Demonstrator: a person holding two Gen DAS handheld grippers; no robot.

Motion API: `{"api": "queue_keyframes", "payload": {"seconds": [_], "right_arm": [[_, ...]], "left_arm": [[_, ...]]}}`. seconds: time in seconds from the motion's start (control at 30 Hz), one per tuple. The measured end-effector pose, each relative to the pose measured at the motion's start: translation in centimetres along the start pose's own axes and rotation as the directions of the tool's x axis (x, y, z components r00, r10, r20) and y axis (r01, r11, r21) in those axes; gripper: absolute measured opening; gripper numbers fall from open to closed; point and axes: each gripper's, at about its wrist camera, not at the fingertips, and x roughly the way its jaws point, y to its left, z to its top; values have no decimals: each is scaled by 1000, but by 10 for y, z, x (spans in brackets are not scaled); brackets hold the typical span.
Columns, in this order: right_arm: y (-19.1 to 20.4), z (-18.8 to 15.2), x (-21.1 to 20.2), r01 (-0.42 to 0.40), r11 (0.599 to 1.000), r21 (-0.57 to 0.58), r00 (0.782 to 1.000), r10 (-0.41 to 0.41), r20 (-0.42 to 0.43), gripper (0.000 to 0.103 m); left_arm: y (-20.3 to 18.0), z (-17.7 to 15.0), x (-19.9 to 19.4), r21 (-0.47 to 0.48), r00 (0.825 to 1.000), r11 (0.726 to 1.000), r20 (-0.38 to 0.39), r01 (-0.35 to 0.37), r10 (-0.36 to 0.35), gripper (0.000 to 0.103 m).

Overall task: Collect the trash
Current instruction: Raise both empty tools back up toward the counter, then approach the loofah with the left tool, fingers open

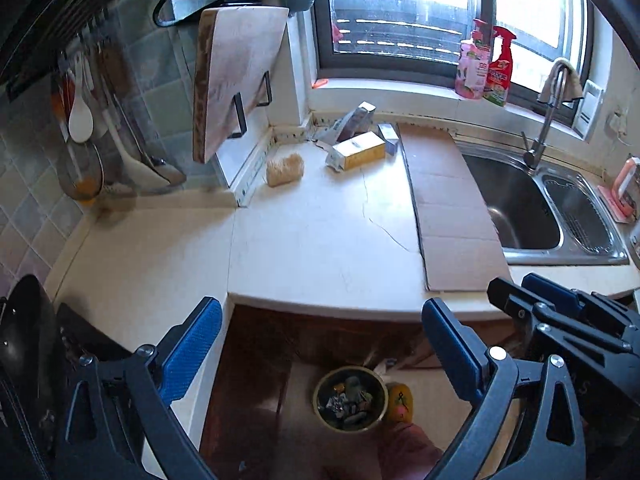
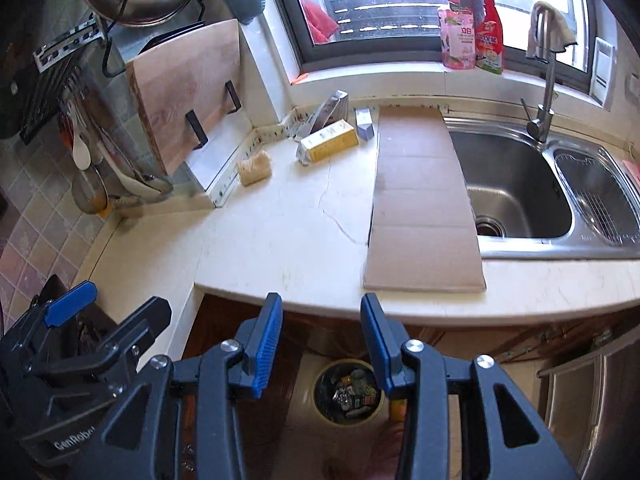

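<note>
Down on the floor below the counter edge stands a round trash bin point(image 1: 350, 398) point(image 2: 348, 392) holding several wrappers. At the back of the cream counter point(image 1: 312, 240) point(image 2: 280, 232) lie a yellow box point(image 1: 360, 151) point(image 2: 330, 140), a silver carton point(image 1: 356, 118) point(image 2: 332, 108) and a small white-blue box point(image 1: 388, 136) point(image 2: 365, 122). A flat cardboard sheet point(image 1: 452, 216) point(image 2: 420, 200) lies beside the sink. My left gripper point(image 1: 323, 306) point(image 2: 116, 308) is wide open and empty, above the bin. My right gripper point(image 2: 322, 300) point(image 1: 520, 288) is next to it, partly open, with nothing between its blue pads.
A steel sink point(image 1: 516, 204) point(image 2: 516, 184) with a faucet point(image 2: 540, 116) is on the right. A cutting board point(image 1: 236, 76) point(image 2: 188, 96) stands in a rack at back left, a straw scrubber point(image 1: 285, 170) point(image 2: 254, 167) below it. Two spray bottles point(image 2: 472, 32) stand on the sill. A dark wok point(image 1: 24, 340) is at far left.
</note>
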Motion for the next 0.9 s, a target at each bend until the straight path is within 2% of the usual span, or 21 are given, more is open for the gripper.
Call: {"api": "queue_keyframes", "payload": {"seconds": [0.1, 0.23, 0.4, 0.53, 0.63, 0.73, 0.9], "right_arm": [[-12, 29, 22, -20, 1000, -7, 1000, 20, -3, 41], [-29, 69, 59, -56, 998, -21, 998, 55, -34, 41], [-50, 115, 113, -87, 995, -52, 992, 82, -93, 41], [-64, 145, 155, -97, 992, -78, 986, 85, -142, 41], [-72, 161, 183, -104, 991, -87, 980, 87, -179, 41], [-74, 172, 206, -118, 988, -96, 974, 96, -203, 41], [-71, 182, 232, -156, 980, -121, 964, 124, -236, 41]], "left_arm": [[-4, 22, 26, -13, 998, 998, -2, -58, 58, 99], [-1, 52, 85, -76, 994, 993, -72, -88, 83, 97], [-6, 85, 166, -83, 986, 993, -152, -85, 72, 95], [-7, 117, 224, -51, 977, 987, -155, -154, 145, 95], [-5, 143, 260, 0, 972, 980, -130, -200, 198, 95], [-6, 164, 296, 113, 965, 967, -103, -228, 240, 95], [-8, 178, 351, 340, 953, 910, -103, -237, 287, 95]]}}
